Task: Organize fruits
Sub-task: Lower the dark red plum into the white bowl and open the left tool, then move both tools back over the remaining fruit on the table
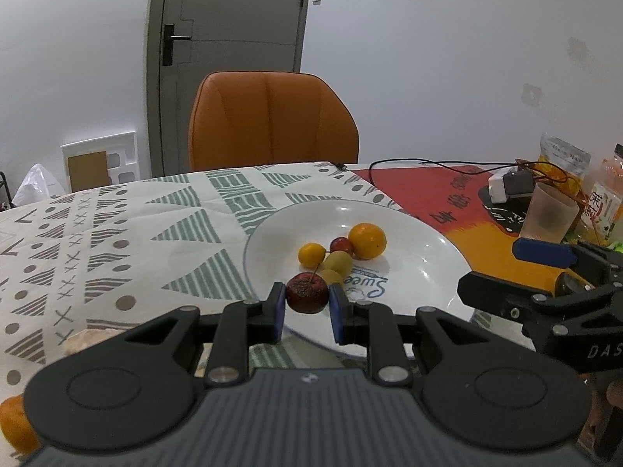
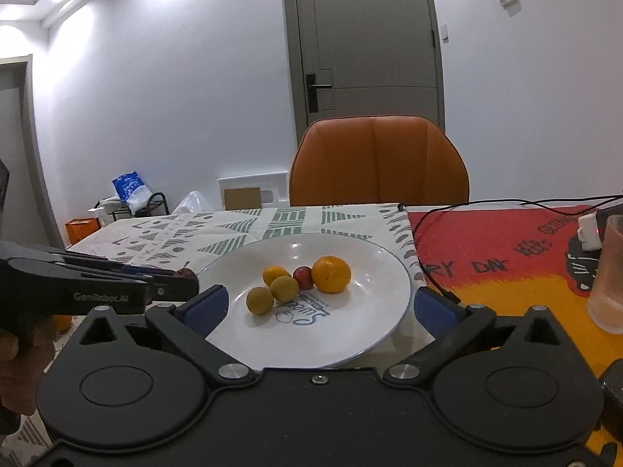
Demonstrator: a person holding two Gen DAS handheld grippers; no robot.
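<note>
A white plate (image 1: 420, 268) (image 2: 350, 334) holds an orange (image 1: 366, 241) (image 2: 331, 274), a small yellow-orange fruit (image 1: 310, 254) (image 2: 273, 274), a small red fruit (image 1: 342, 246) (image 2: 303, 277) and two yellow-green fruits (image 1: 338, 264) (image 2: 284, 288). My left gripper (image 1: 307, 303) is shut on a dark red stemmed fruit (image 1: 307, 292) (image 2: 186, 272) held over the plate's near-left rim. My right gripper (image 2: 319, 305) is open and empty, its fingers either side of the plate's near edge.
An orange (image 1: 15, 424) lies on the patterned cloth at near left, beside a pale object (image 1: 87, 340). A frosted cup (image 1: 548, 214) (image 2: 607, 276), a white charger (image 1: 510, 186), cables and snack packets (image 1: 564, 159) stand at right. An orange chair (image 1: 272, 120) is behind the table.
</note>
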